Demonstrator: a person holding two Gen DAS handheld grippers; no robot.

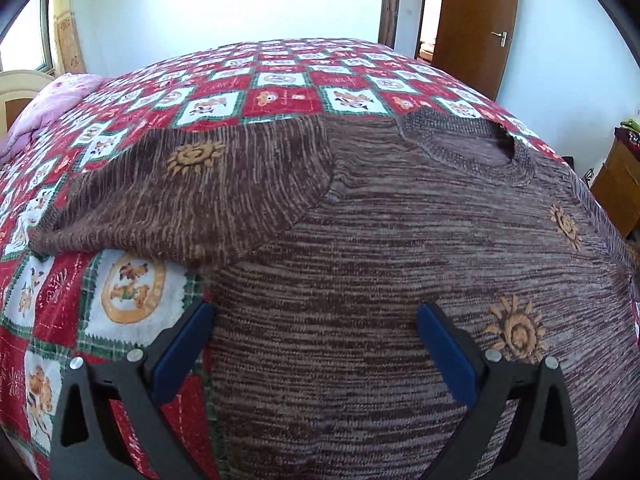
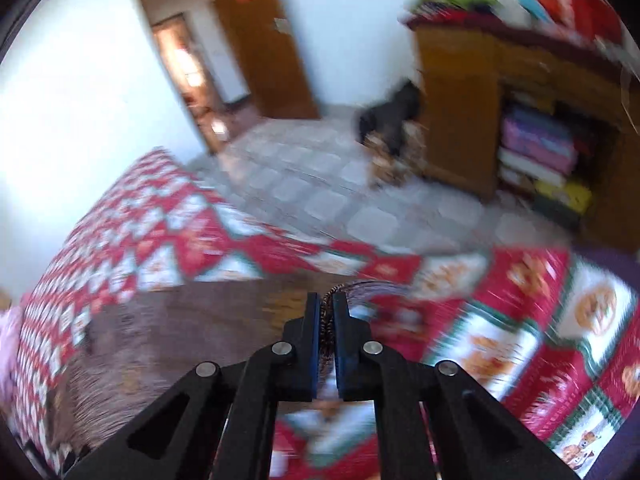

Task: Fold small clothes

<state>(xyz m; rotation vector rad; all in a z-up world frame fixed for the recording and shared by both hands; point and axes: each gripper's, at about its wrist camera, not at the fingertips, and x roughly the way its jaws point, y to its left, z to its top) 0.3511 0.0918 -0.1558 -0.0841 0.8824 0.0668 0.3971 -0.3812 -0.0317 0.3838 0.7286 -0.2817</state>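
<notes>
Across the red patterned bed (image 1: pixel 280 92) lies a brown sweater (image 1: pixel 380 260); the left claw (image 1: pixel 314 344) hovers released at lower frame, while the right claw (image 2: pixel 327 336) pinches the sweater's edge.

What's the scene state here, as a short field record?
garment: brown marled knit sweater with orange sun motifs, spread flat
surface: red, white and green patchwork bedspread
sleeve: one sleeve folded across toward the body
left gripper: open, above the sweater's lower body, holding nothing
right gripper: shut on a sweater edge
view quality: right wrist view motion-blurred
background: wooden door, wooden cabinet
</notes>
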